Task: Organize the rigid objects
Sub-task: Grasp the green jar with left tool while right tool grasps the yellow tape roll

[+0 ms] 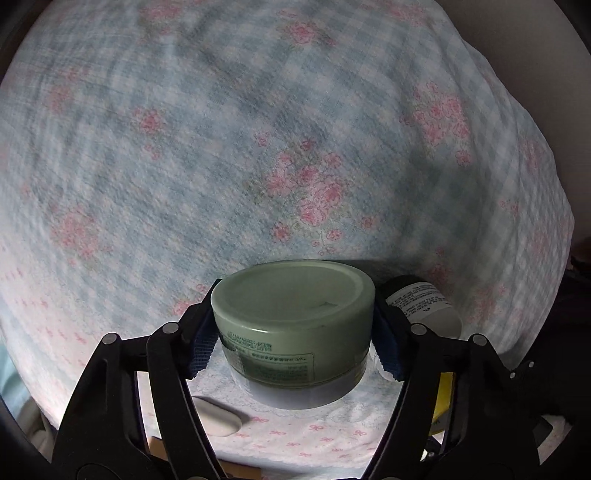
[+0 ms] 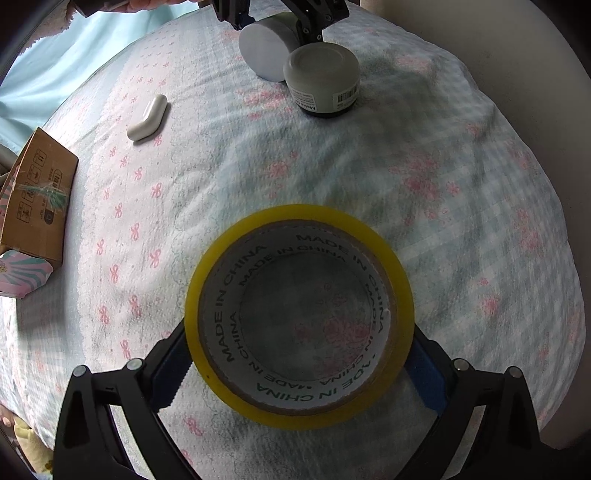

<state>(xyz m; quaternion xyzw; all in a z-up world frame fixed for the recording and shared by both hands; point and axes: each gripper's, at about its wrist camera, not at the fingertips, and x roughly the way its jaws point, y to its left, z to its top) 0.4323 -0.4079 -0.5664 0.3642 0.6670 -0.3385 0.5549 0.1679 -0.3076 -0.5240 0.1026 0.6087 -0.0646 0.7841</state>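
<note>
My left gripper (image 1: 295, 339) is shut on a green jar (image 1: 293, 314) with a white lid, held above the bedspread; the jar also shows in the right wrist view (image 2: 267, 44), held tilted by that gripper (image 2: 280, 14). A grey jar (image 2: 325, 79) with a barcode label stands upside down right beside it, and shows at the left gripper's right (image 1: 424, 304). My right gripper (image 2: 299, 369) is shut on a yellow tape roll (image 2: 299, 317) with "MADE IN CHINA" printed on its core.
A white oblong case (image 2: 148, 117) lies on the floral checked bedspread (image 2: 461, 221); it also shows in the left wrist view (image 1: 218, 417). A cardboard box (image 2: 35, 199) sits at the left edge. A wall (image 2: 498, 44) rises at the right.
</note>
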